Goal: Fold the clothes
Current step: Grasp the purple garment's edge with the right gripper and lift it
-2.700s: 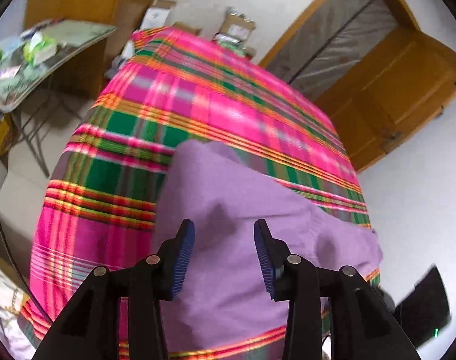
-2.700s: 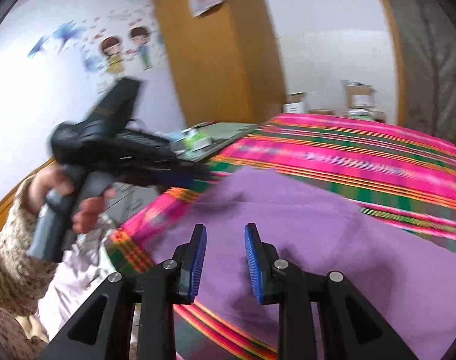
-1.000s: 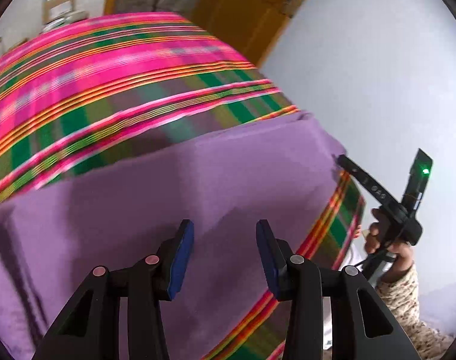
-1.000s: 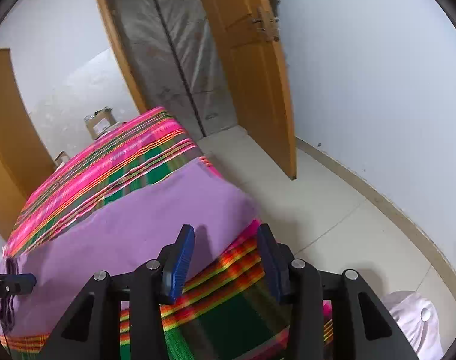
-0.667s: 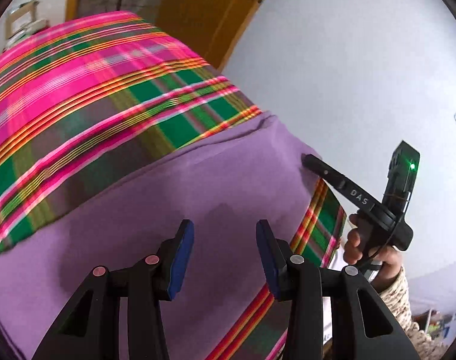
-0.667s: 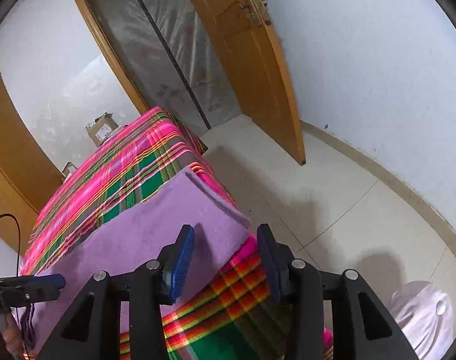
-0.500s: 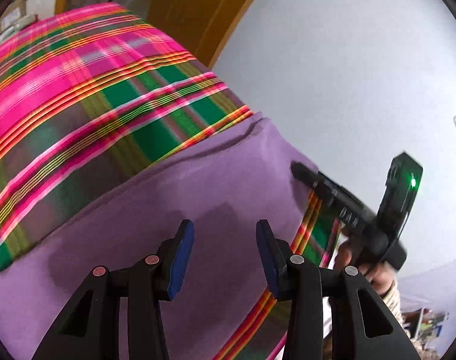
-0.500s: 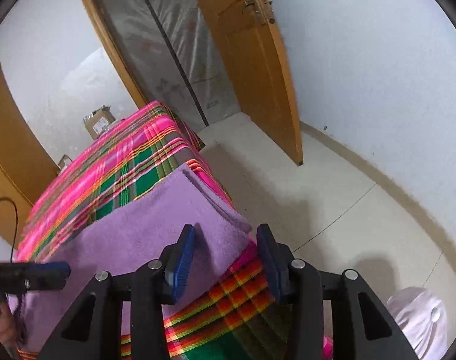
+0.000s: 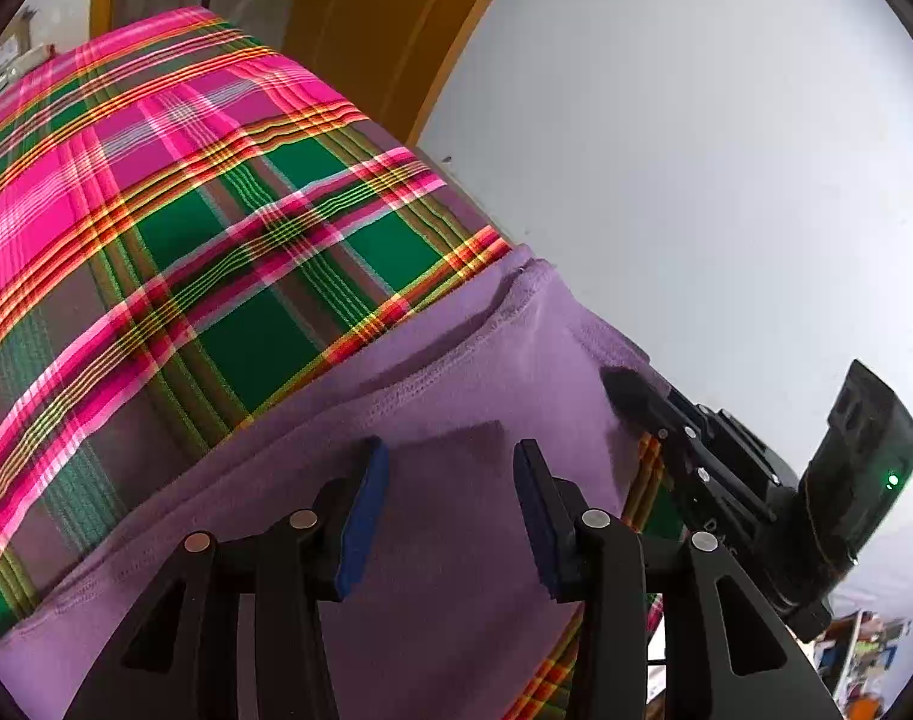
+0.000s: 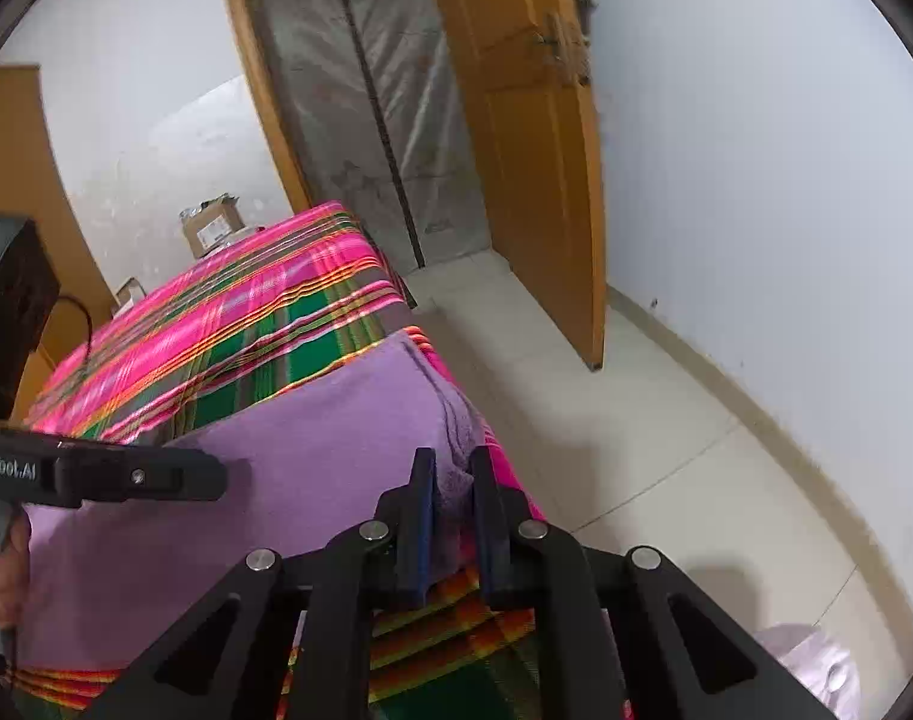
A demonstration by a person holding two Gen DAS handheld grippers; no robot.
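Purple garment point(image 10: 288, 480) lies spread on the plaid bedcover point(image 10: 234, 324), at the bed's near end by the wall-side edge, one corner hanging over that edge.

Change: right gripper point(image 10: 453, 480) jaws have just been closing & now pinch that overhanging corner; purple cloth bunched btwn the pads. A sec ago they stood apart w/ nothing caught.

Left gripper point(image 9: 450, 480) has swung in over the garment towards the right one; jaws apart, nothing btwn them, hovering above the cloth w/ its shadow on it. Seen from the left wrist, right gripper's tip sits on the garment's edge.

Meaning, prob: first grab done, fold can start once the left takes a second hold. One-corner lift would likely drag the cloth askew.
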